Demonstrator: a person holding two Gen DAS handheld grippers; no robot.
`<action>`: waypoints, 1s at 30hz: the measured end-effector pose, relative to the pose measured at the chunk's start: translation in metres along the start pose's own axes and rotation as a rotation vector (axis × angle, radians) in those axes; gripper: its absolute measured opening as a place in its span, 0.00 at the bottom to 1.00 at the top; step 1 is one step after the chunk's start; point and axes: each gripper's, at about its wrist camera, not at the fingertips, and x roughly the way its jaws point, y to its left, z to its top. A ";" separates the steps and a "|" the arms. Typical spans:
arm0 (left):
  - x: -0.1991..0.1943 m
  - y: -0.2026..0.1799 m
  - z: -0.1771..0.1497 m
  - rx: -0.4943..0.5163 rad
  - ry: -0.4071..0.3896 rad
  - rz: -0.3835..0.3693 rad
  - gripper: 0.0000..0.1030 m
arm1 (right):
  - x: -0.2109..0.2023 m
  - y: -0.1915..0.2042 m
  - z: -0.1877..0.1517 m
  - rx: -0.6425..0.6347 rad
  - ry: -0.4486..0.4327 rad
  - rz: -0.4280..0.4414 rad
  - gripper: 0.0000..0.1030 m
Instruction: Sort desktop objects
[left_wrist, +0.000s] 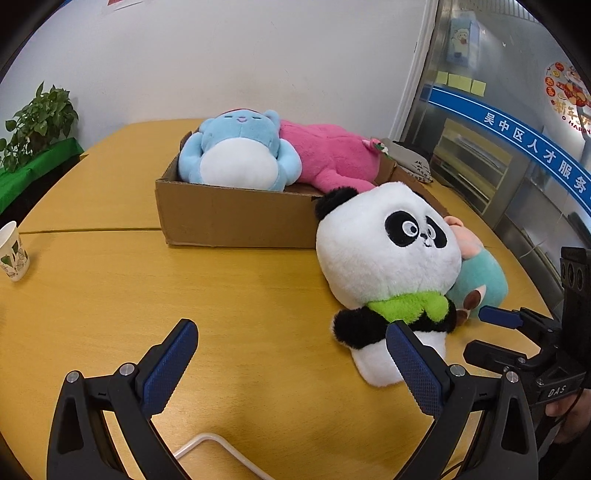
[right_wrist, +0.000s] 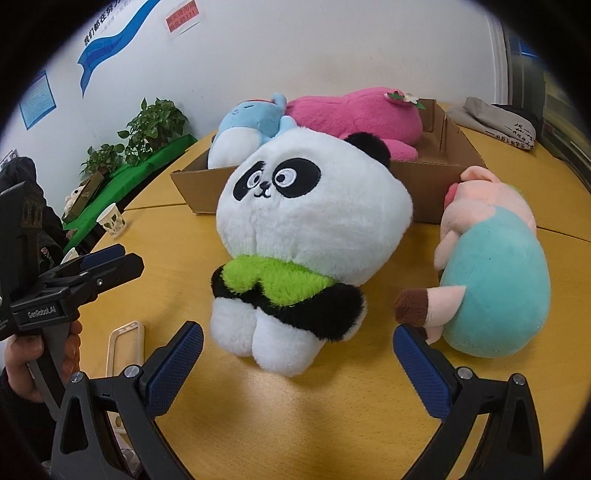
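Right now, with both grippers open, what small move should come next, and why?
Probably ease the right gripper forward around the panda plush. Its jaws are open and the panda's feet lie just ahead, between them. The blue plush and pink plush already lie in the cardboard box; the panda is still on the table.

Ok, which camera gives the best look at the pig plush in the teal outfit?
The right wrist view: the pig plush lies in full sight beside the panda, pink head, teal body and brown hoof all showing. In the left wrist view the panda hides most of it.
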 end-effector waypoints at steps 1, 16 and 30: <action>0.001 -0.001 0.000 0.003 0.001 0.000 1.00 | 0.001 0.000 0.000 0.000 0.004 0.000 1.00; 0.010 -0.001 0.001 0.009 0.032 -0.031 1.00 | 0.010 -0.005 -0.001 0.018 0.030 0.012 1.00; 0.004 0.022 0.003 -0.009 0.079 -0.106 1.00 | -0.014 -0.021 -0.005 0.012 -0.016 0.069 1.00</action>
